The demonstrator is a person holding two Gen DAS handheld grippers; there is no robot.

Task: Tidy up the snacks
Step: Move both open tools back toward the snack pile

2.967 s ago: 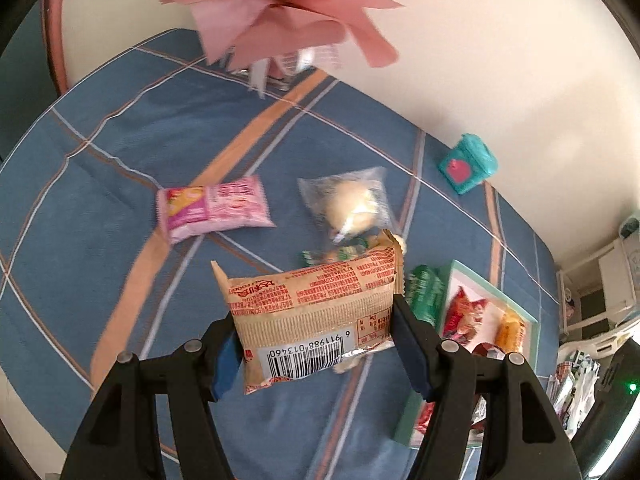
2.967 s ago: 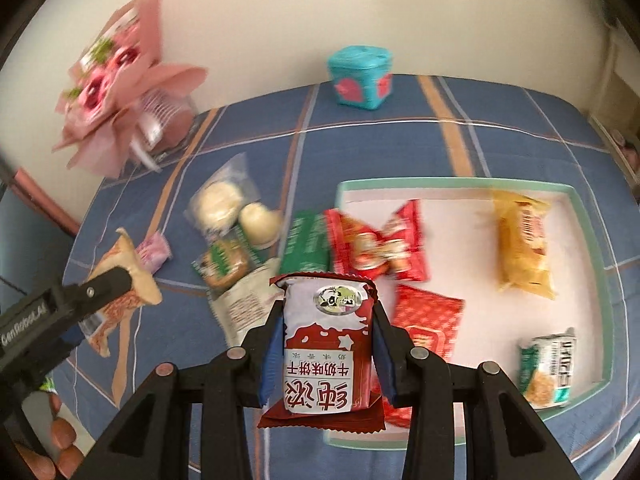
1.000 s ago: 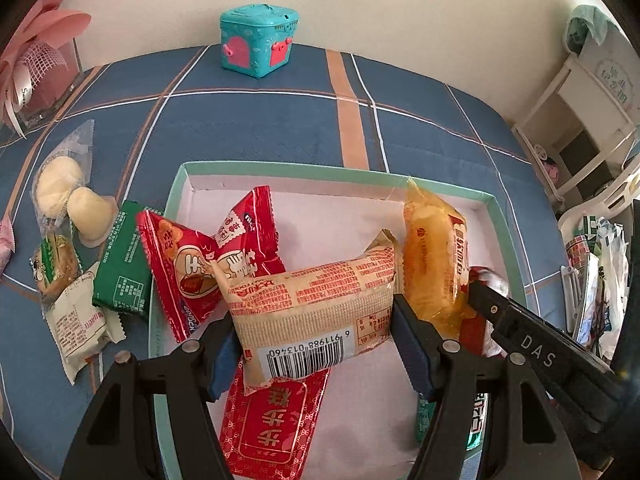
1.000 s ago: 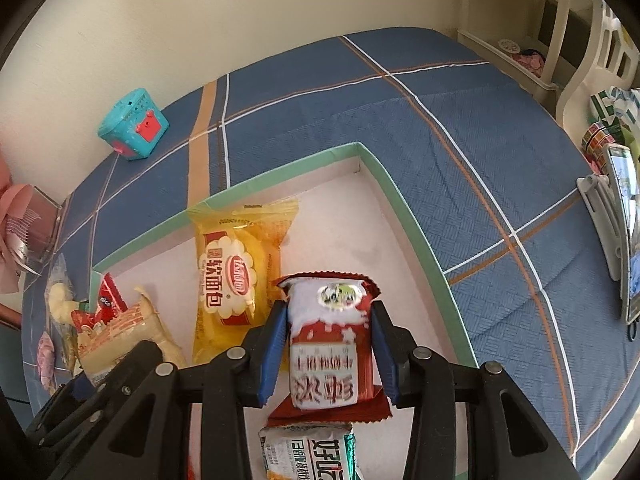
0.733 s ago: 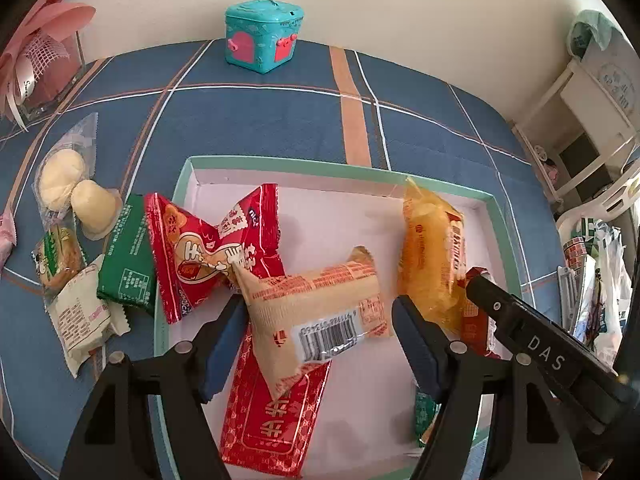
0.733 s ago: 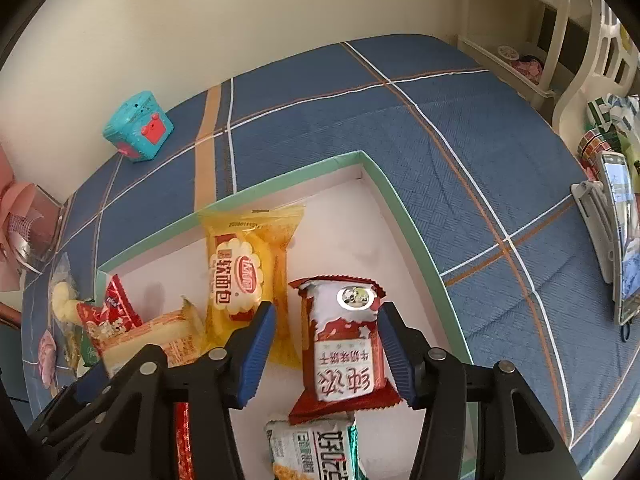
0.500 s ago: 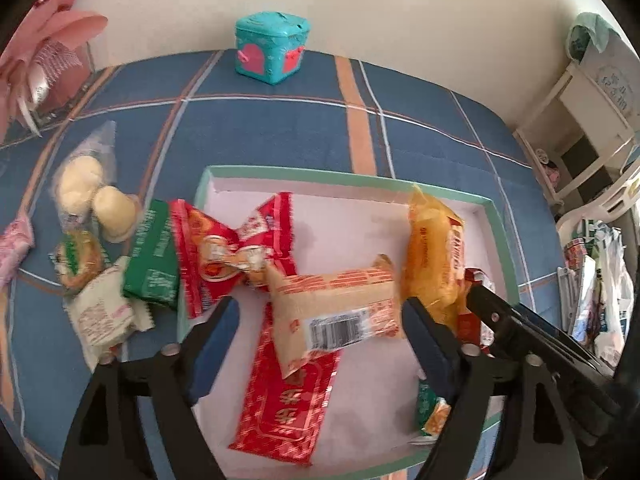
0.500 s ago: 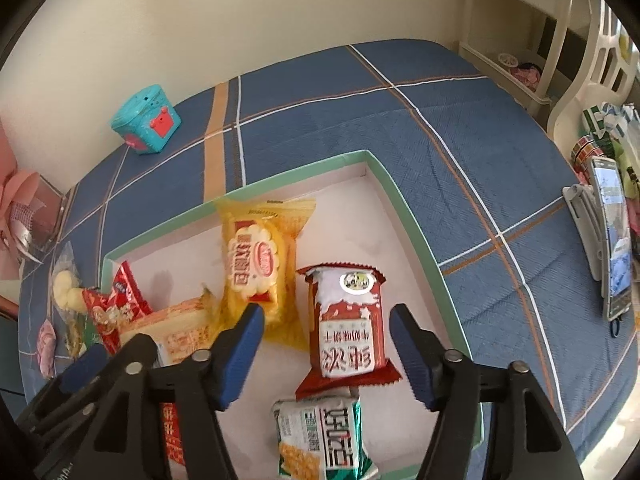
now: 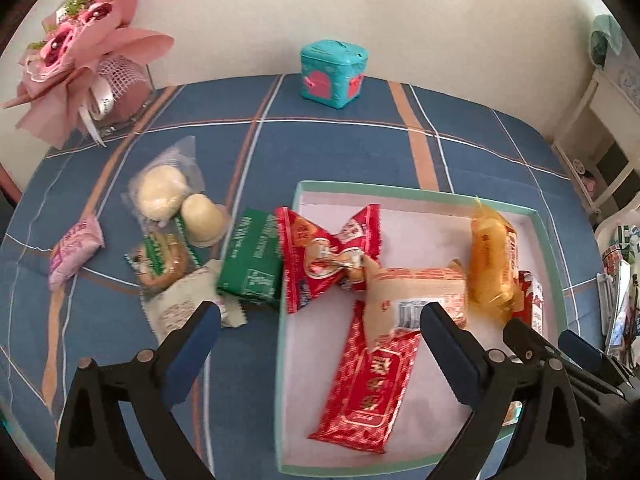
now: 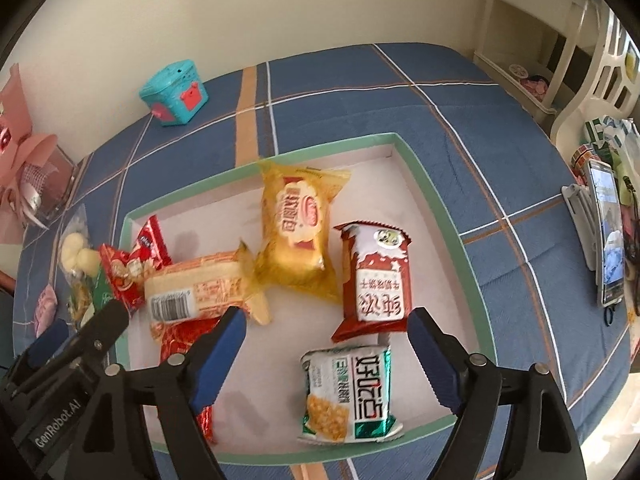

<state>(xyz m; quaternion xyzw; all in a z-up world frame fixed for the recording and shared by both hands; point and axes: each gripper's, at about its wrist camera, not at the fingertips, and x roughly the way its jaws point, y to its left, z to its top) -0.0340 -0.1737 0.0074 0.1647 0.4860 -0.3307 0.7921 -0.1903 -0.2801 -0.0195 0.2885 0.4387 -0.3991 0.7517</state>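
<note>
Left wrist view: the left hand-held gripper (image 9: 316, 334) stands spread wide at the bottom of the frame and grips nothing, its blue-padded fingers (image 9: 192, 344) straddling the left wall of the green-rimmed tray (image 9: 400, 190). The tray sits in the lower right of the frame on a blue plaid worktop (image 9: 340, 148). Inside it lie a tan barcode packet (image 9: 416, 300), resting across the upper end of a long red packet (image 9: 368, 380), a twisted red snack bag (image 9: 324, 256) at the tray's left wall, and an orange bun packet (image 9: 490, 260) toward the right. Just outside the tray's left wall lies a dark green packet (image 9: 252, 256), touching the red bag, and further left a clear pack of pale buns (image 9: 164, 192), a green-labelled cookie (image 9: 162, 262), a pale wrapped packet (image 9: 184, 304) and a small pink packet (image 9: 74, 246). A teal box (image 9: 334, 68) stands at the top centre and a pink bouquet (image 9: 80, 48) at the upper left. In the right wrist view, the right hand-held gripper (image 10: 324, 340) is likewise spread apart and empty, hanging over the tray's lower part. Between its fingers lies a green-and-white cracker packet (image 10: 348, 392); just above that is a red-and-white milk biscuit packet (image 10: 378, 280), beside the orange bun packet (image 10: 298, 224).
</note>
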